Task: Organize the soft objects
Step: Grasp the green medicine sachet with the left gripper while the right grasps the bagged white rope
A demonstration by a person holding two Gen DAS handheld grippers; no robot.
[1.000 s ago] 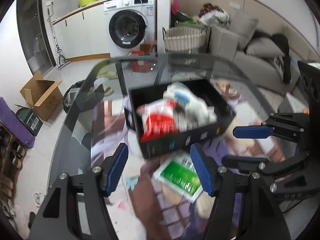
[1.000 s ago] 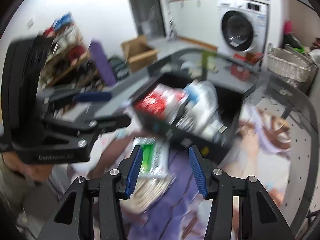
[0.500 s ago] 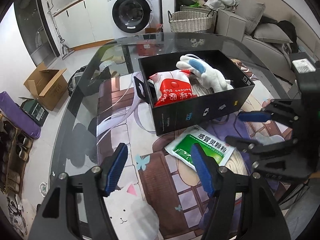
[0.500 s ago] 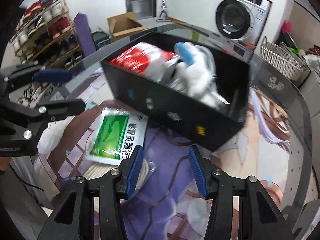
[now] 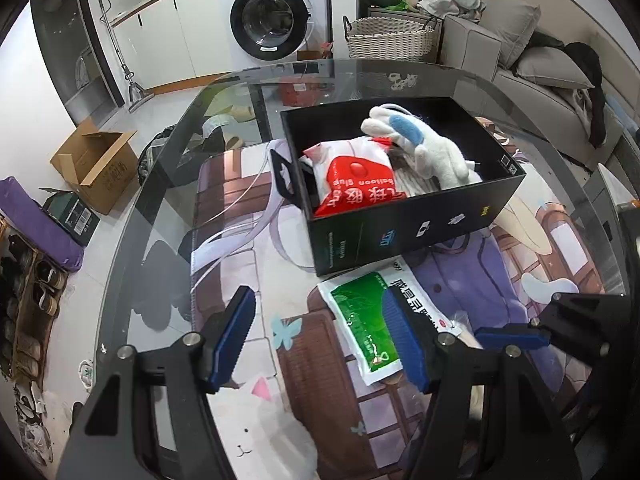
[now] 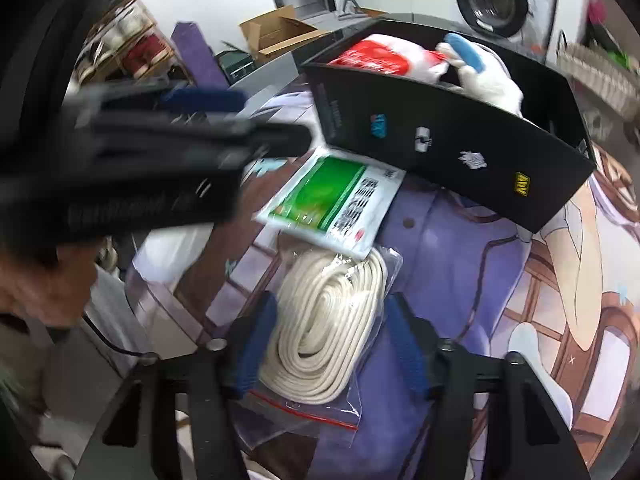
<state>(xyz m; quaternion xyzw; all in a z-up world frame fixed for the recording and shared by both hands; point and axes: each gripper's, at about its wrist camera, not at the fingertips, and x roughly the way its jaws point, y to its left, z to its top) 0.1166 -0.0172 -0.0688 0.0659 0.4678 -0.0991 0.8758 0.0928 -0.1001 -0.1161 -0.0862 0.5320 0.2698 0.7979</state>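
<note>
A black box [image 5: 412, 220] stands on the printed mat and holds a red-and-white packet [image 5: 354, 186] and a white plush toy [image 5: 424, 148]. A green-and-white packet [image 5: 368, 324] lies flat in front of the box, also in the right wrist view [image 6: 332, 200]. A coil of white rope in a clear zip bag [image 6: 324, 320] lies partly under that packet. My right gripper [image 6: 332, 344] is open, its pads on either side of the rope coil. My left gripper [image 5: 324, 340] is open and empty above the mat, its right pad over the green packet.
The glass table's curved edge [image 5: 132, 216] runs along the left. The black box [image 6: 452, 136] rises just beyond the packets. The left gripper [image 6: 152, 152] hangs blurred over the left of the right wrist view. A sofa [image 5: 552, 76] and wicker basket [image 5: 390, 38] stand beyond the table.
My right gripper has dropped low and back toward the near side, and now straddles the rope bag. My left gripper has shifted slightly toward the green packet.
</note>
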